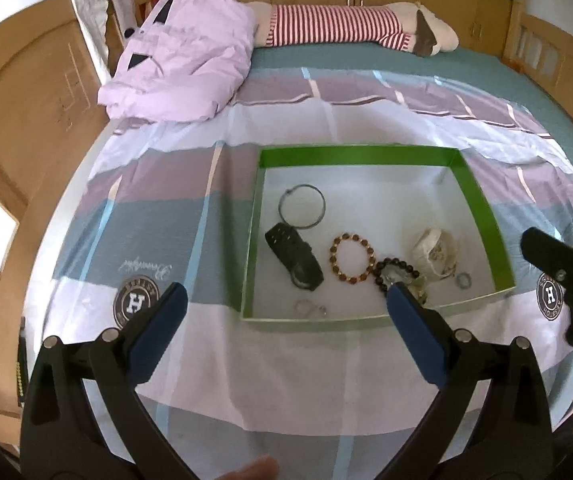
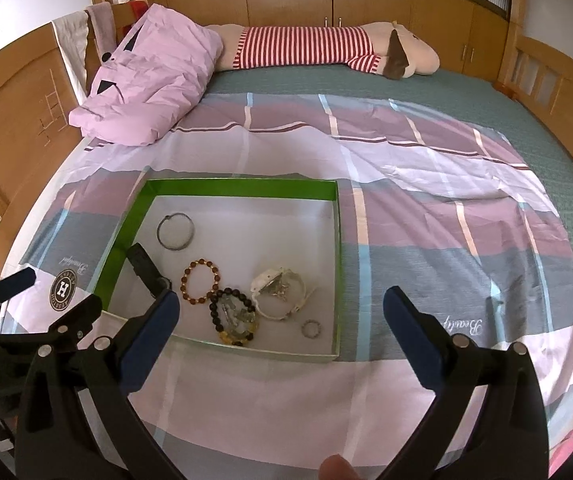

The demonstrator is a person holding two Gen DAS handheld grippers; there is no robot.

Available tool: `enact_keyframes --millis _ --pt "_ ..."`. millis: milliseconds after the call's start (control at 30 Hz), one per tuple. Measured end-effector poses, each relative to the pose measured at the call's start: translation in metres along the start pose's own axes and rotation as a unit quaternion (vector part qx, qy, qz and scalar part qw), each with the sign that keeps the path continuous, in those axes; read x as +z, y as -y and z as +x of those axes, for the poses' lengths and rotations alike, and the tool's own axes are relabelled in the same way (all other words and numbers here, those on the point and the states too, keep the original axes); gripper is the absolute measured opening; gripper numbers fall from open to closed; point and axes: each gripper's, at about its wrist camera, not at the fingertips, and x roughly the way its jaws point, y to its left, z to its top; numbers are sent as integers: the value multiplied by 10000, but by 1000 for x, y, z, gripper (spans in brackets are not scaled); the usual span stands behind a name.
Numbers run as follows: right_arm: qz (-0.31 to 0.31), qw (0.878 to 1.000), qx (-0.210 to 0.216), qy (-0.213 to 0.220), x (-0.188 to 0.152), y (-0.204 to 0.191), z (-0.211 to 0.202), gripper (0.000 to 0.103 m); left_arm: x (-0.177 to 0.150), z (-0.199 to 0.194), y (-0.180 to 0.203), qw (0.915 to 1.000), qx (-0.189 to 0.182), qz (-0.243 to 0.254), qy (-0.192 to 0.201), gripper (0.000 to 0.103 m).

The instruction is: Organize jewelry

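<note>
A green-walled tray (image 1: 482,208) (image 2: 340,216) with a white floor lies on the bed. Inside it are a thin metal bangle (image 1: 302,206) (image 2: 175,231), a black watch (image 1: 295,257) (image 2: 146,266), a brown bead bracelet (image 1: 352,257) (image 2: 201,282), a dark bead bracelet (image 1: 396,270) (image 2: 232,312), a white watch (image 1: 436,252) (image 2: 280,292), a small ring (image 1: 463,280) (image 2: 311,329) and small silver pieces (image 1: 310,308). My left gripper (image 1: 286,296) hovers open at the tray's near wall. My right gripper (image 2: 280,300) is open too, above the tray's near right corner.
A plaid sheet (image 1: 190,216) (image 2: 446,216) covers the bed. A lilac pillow (image 1: 182,60) (image 2: 150,80) and a striped plush toy (image 1: 338,26) (image 2: 318,46) lie at the far side. Wooden bed frame (image 1: 18,120) and cabinets surround it. A fingertip (image 2: 336,468) shows at the bottom.
</note>
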Motion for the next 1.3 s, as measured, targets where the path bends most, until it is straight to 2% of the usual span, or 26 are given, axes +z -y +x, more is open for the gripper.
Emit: enact_keyframes --millis 100,200,1300 --pt "-78 10000 -29 -7 -1 -4 2 102 1 3 -4 9997 -159 -105 -120 101" --pt "-124 9999 -44 -40 -2 -6 4 102 3 -1 -5 9996 -227 -157 -36 101" --pt "-103 9999 -53 -57 -1 -6 3 102 3 -1 3 9996 -249 -105 -23 101"
